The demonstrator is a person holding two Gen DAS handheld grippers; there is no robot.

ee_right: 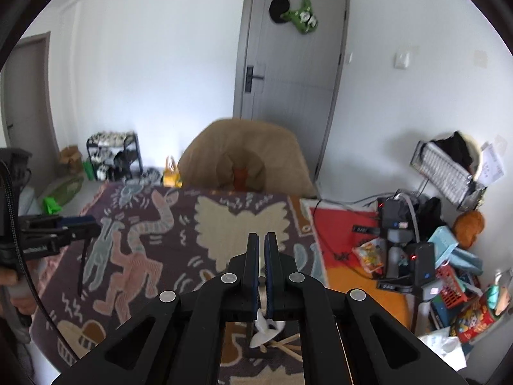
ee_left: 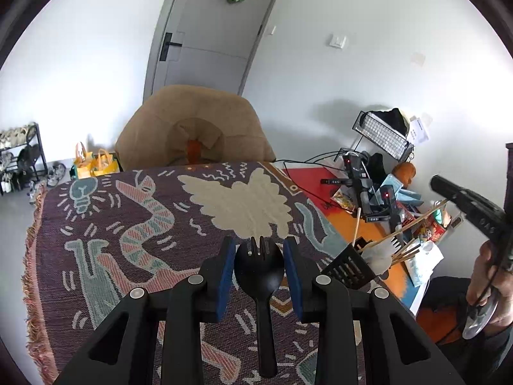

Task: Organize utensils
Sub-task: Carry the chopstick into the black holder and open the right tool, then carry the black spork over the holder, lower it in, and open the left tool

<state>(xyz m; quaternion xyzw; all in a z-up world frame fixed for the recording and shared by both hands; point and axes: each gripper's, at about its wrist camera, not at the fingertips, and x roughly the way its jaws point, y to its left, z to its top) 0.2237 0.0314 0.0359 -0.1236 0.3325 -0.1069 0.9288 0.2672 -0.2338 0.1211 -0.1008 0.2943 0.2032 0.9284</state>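
Left wrist view first: black plastic spork dead centre between the blue-padded fingers of the left gripper, long axis running straight along the gripper's line, tines pointing forward and away, handle trailing back toward the camera. Bowl sitting in the gap, jaws part-way open, blue pads close on either side of the bowl; actual contact on the bowl hard to confirm from this angle. Below it, the purple patterned woven blanket spread over the table. Off to the right, a black slotted utensil holder on the blanket, wooden chopsticks and a white plastic fork sticking out of it, leaning up and to the right. Far right, a person's hand wrapped round the handle of the other tool. Over to the right wrist view: right gripper with jaws pressed together, only a sliver of gap showing, something thin and white caught between the pads low down, too hidden to name. Left gripper seen side-on at the left edge, the spork hanging from it, handle pointing down at the blanket. Behind the table, a tan cushioned chair.
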